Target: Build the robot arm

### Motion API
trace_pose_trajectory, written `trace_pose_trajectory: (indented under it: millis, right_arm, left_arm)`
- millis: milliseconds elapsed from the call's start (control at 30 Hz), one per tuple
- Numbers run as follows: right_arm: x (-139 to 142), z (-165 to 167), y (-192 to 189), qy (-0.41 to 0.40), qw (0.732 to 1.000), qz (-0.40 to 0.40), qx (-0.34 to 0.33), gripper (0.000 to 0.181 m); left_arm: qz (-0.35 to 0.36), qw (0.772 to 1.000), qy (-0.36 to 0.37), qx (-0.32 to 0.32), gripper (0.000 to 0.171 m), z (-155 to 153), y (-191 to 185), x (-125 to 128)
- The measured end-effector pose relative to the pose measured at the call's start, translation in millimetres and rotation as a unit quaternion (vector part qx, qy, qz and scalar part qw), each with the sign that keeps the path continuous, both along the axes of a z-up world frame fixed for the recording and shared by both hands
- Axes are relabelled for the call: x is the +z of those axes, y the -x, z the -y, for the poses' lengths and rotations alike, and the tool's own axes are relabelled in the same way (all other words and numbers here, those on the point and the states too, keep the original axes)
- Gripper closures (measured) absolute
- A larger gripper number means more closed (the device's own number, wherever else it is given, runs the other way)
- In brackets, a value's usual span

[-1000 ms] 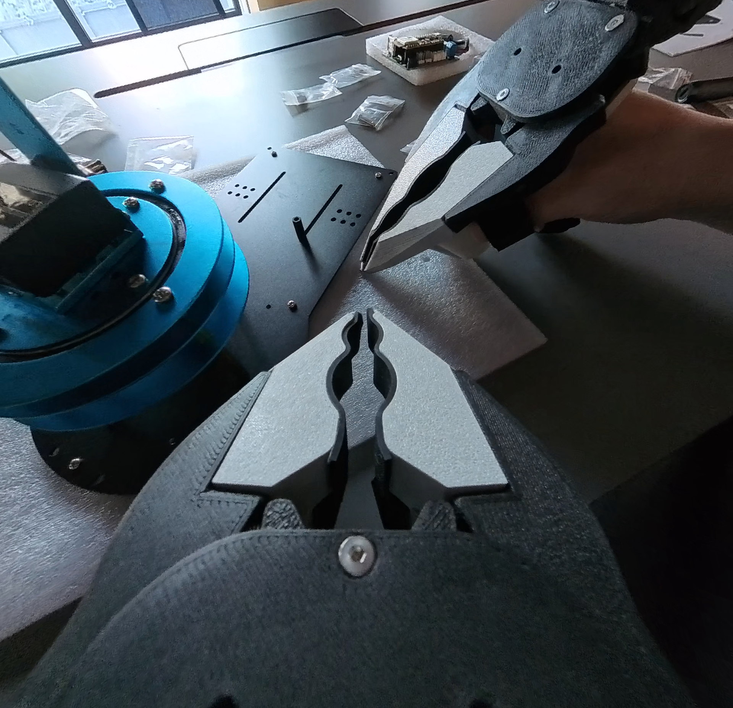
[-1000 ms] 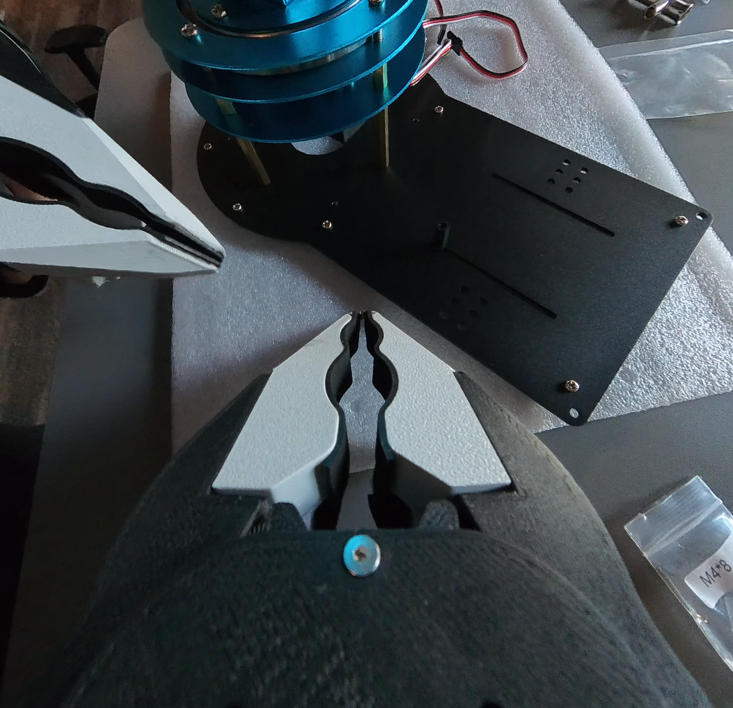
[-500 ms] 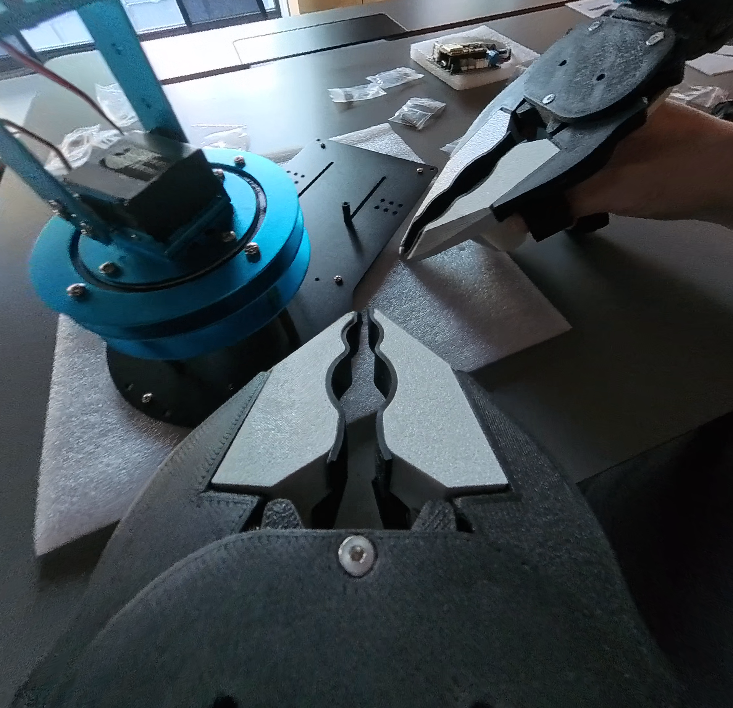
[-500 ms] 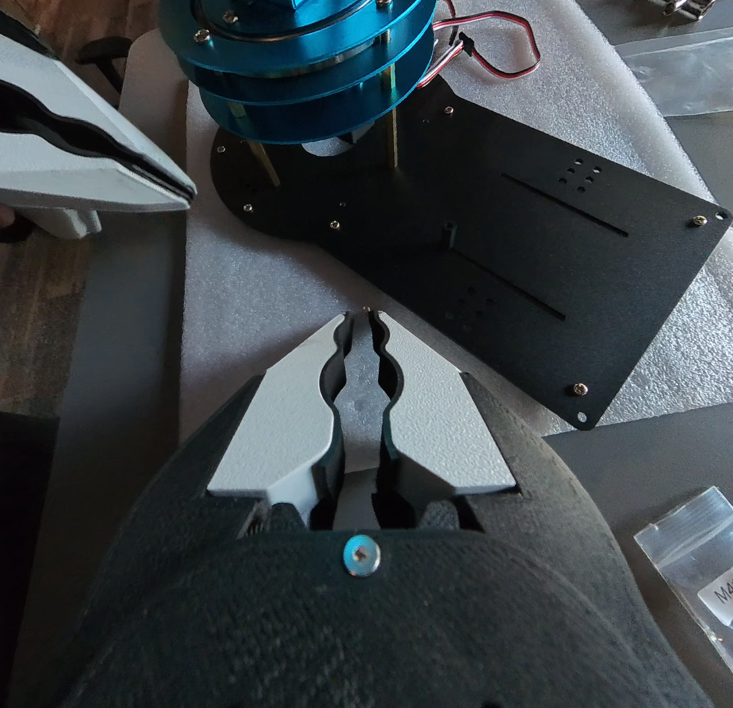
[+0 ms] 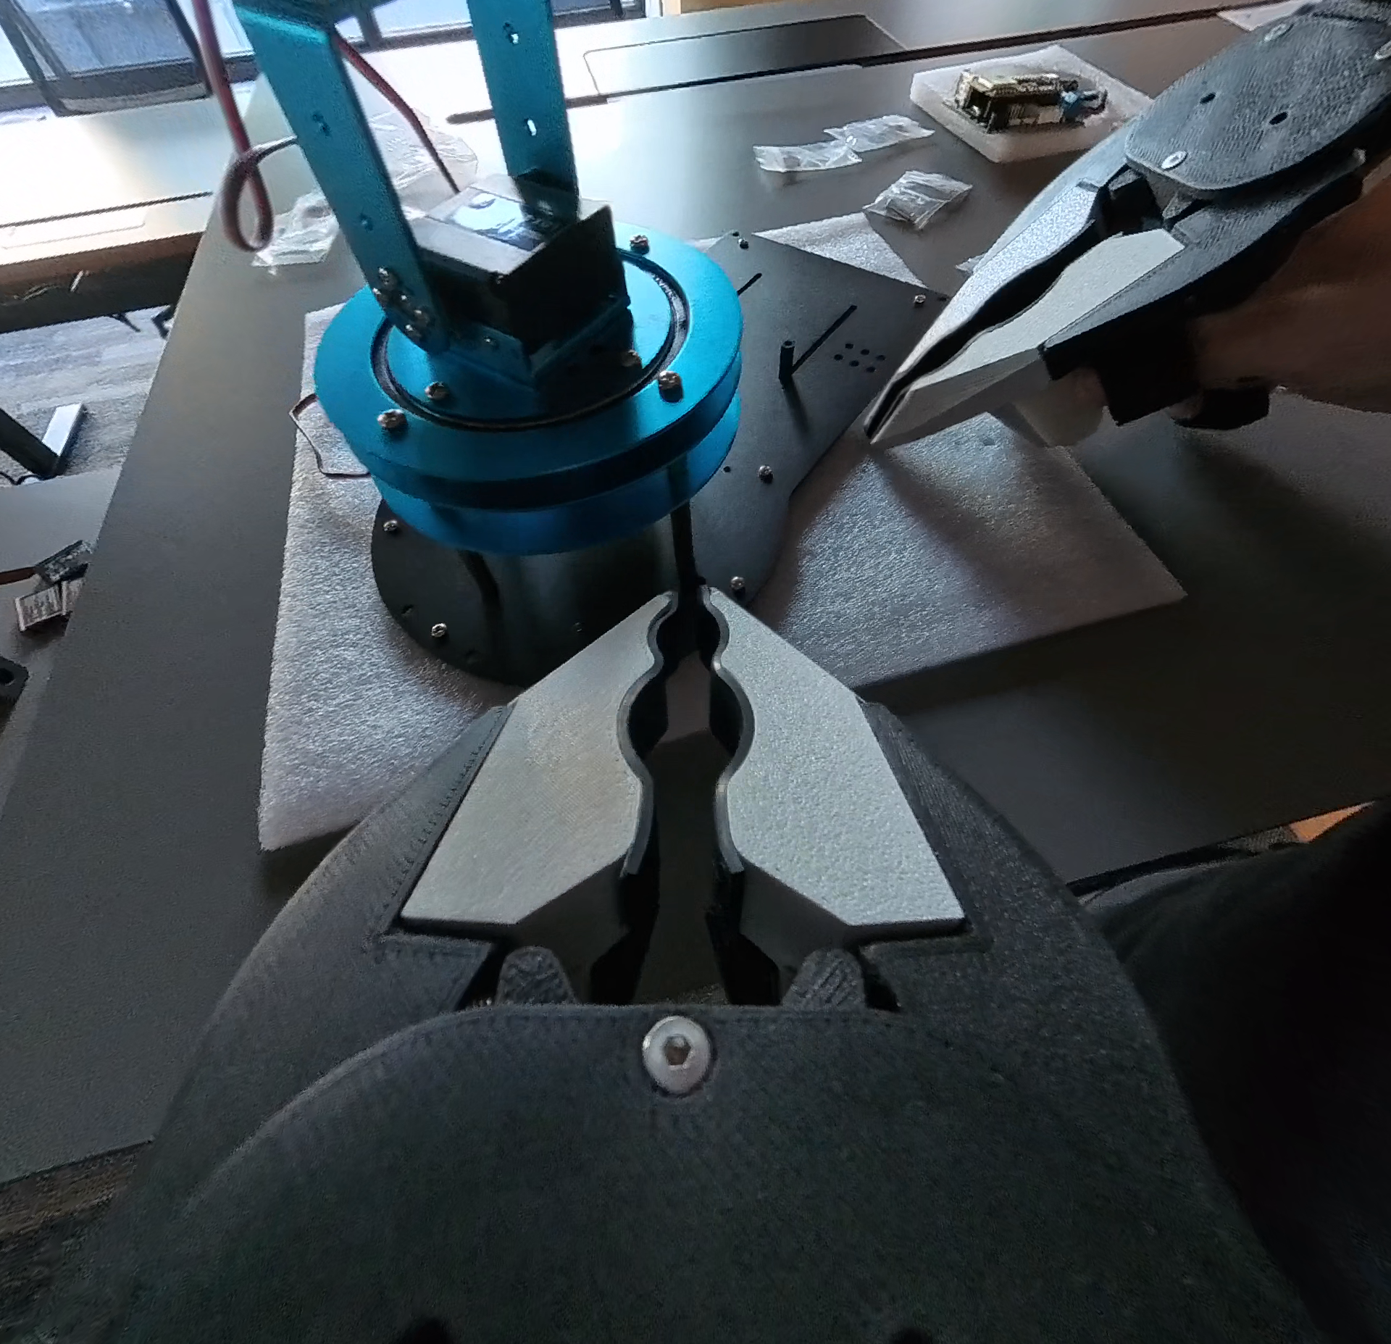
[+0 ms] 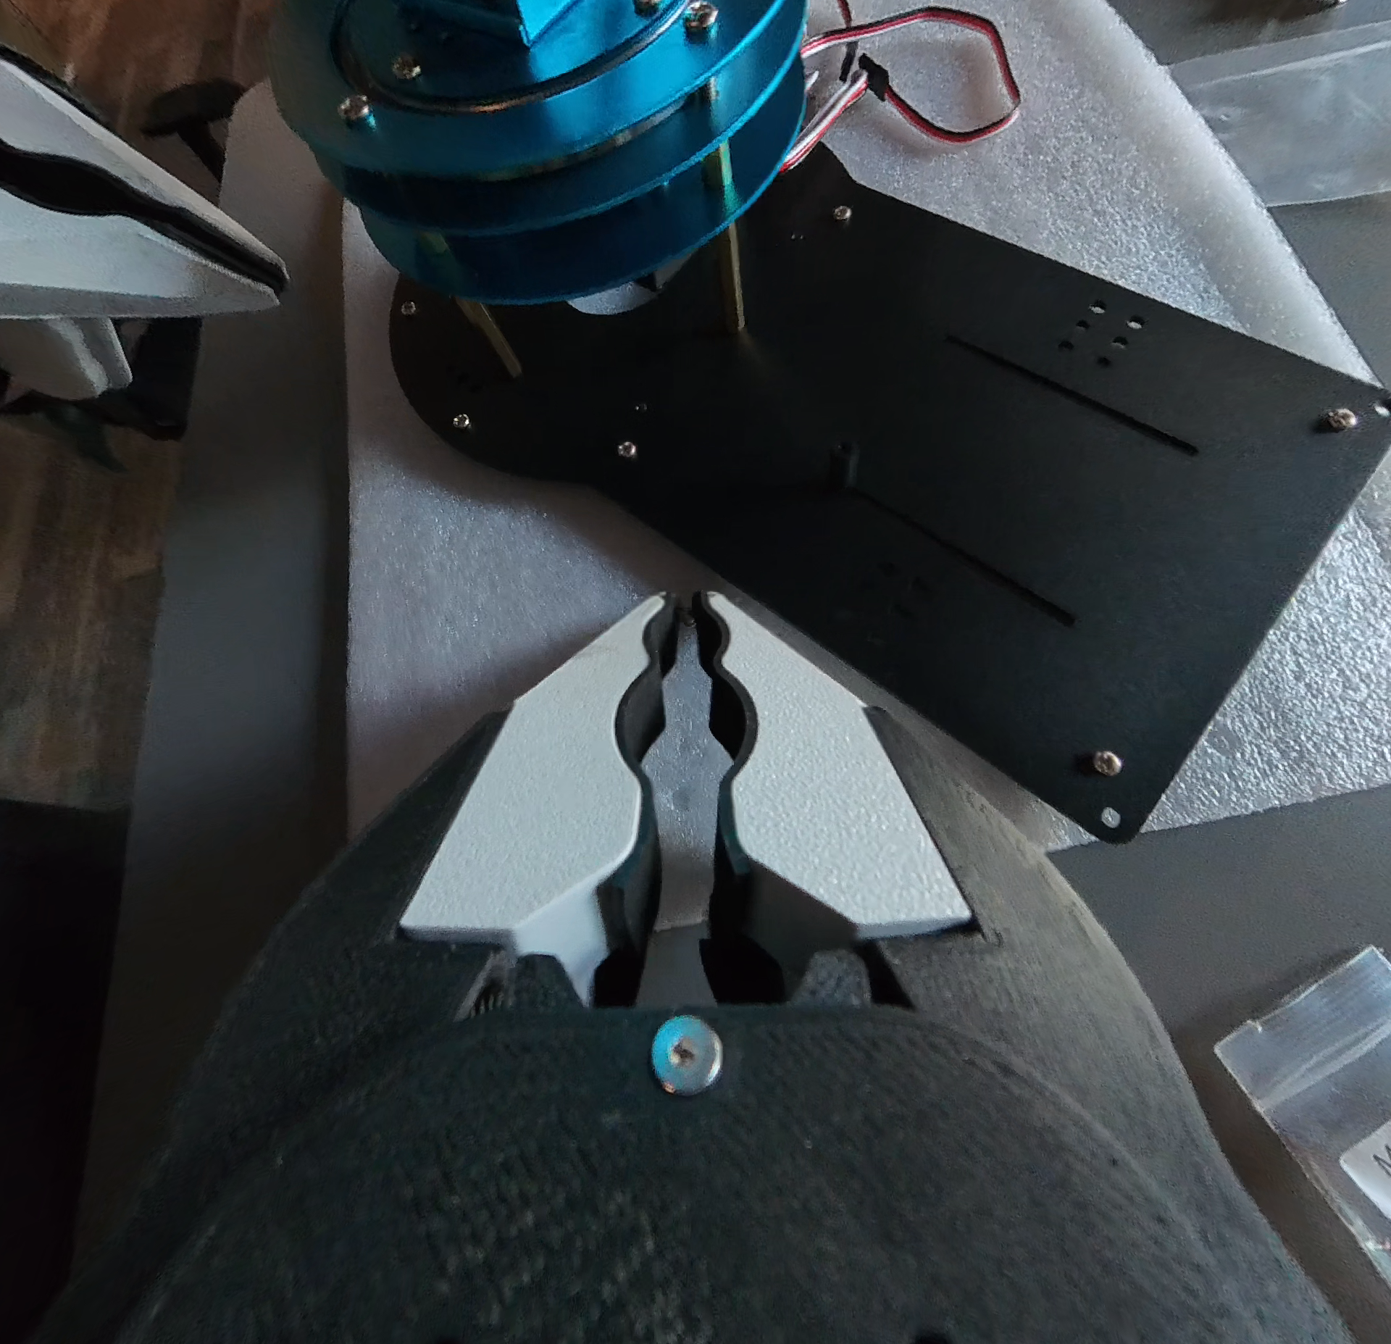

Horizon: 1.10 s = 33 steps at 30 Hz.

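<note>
Between left gripper jaws: nothing, tips nearly closed, thin slit only. Hovers over white foam sheet, tips aimed at 12 o'clock toward near rim of black base plate. Blue stacked-disc turntable at 11 o'clock, standing on that plate on brass standoffs; black servo and blue bracket arms on top, red-white-black wires trailing off the far side.

Right gripper jaws: also nearly shut, narrow gap; a tiny speck sits between the tips, can't tell what it is or whether it's gripped. Tips low over foam, just beside plate edge; small black post on plate at 1 o'clock. Held by a hand, seen at 2 o'clock from left wrist view.

Farther out on dark table: small clear bags, circuit board on white foam block at 1 o'clock; another clear bag at 4 o'clock in right wrist view.
</note>
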State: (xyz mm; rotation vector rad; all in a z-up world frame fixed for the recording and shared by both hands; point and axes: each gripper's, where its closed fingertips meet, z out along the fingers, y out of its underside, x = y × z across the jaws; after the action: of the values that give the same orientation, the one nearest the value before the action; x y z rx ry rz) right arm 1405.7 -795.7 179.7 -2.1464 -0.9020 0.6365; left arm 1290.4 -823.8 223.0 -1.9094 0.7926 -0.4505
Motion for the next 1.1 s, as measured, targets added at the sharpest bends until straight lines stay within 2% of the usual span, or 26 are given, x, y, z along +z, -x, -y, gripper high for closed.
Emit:
trace_pose_trajectory:
  millis: [100,233,400,567,767,900,1100]
  right_arm:
    - [0,-1,0,-0.015,1.0,0.02,0.0,0.179]
    - [6,6,-4,-0.012,1.0,0.003,-0.003,0.179]
    - [12,26,-24,0.017,1.0,0.01,-0.014,0.179]
    - [8,47,-43,0.064,0.997,0.026,-0.037,0.179]
    - [5,48,-54,0.04,0.996,0.061,-0.051,0.179]
    - [9,44,-50,0.026,0.998,0.036,-0.051,0.179]
    - [1,43,-36,0.055,0.995,0.077,0.014,0.179]
  left_arm:
    - [0.012,1.0,0.007,0.004,0.17,1,5,2]
    - [0.012,1.0,0.002,0.015,0.17,0,15,6]
    - [0.021,0.999,0.01,0.022,0.17,1,31,9]
    - [0.011,1.0,0.019,0.005,0.169,2,43,5]
    - [0.013,0.999,0.021,-0.028,0.169,-2,48,4]
    - [0.019,0.999,0.023,-0.039,0.169,0,49,5]
    - [0.019,0.998,0.031,-0.042,0.169,12,51,0]
